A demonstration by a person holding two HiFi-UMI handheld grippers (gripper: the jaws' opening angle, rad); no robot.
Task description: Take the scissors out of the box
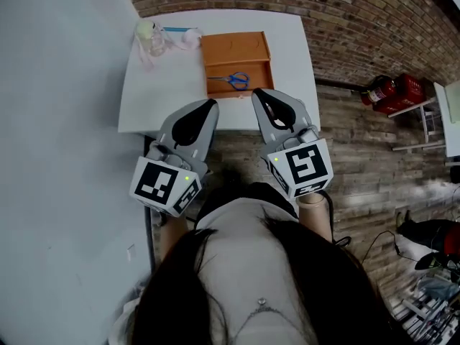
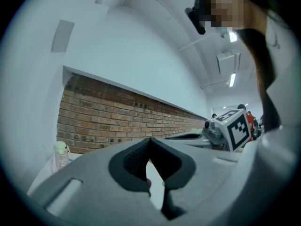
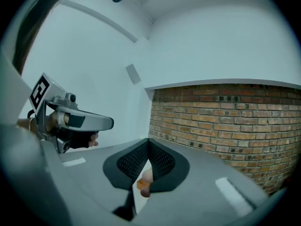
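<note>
An orange open box (image 1: 237,49) stands on the white table (image 1: 158,99) near its front edge. Blue-handled scissors (image 1: 233,80) lie in the box's front part. My left gripper (image 1: 210,104) hovers over the table's front edge, left of the box, with its jaws together and empty. My right gripper (image 1: 256,92) is just right of the scissors, at the box's front right corner, also shut on nothing. In the left gripper view the left gripper (image 2: 150,140) has its pads meeting at the tip. In the right gripper view the right gripper (image 3: 148,140) looks the same, with a bit of the orange box (image 3: 141,182) below.
A clear bottle with a pale cap (image 1: 151,38) and a white object (image 1: 190,37) stand at the table's far left. A brick wall (image 1: 345,20) runs behind the table. Red fire extinguishers (image 1: 392,92) lie on the floor to the right.
</note>
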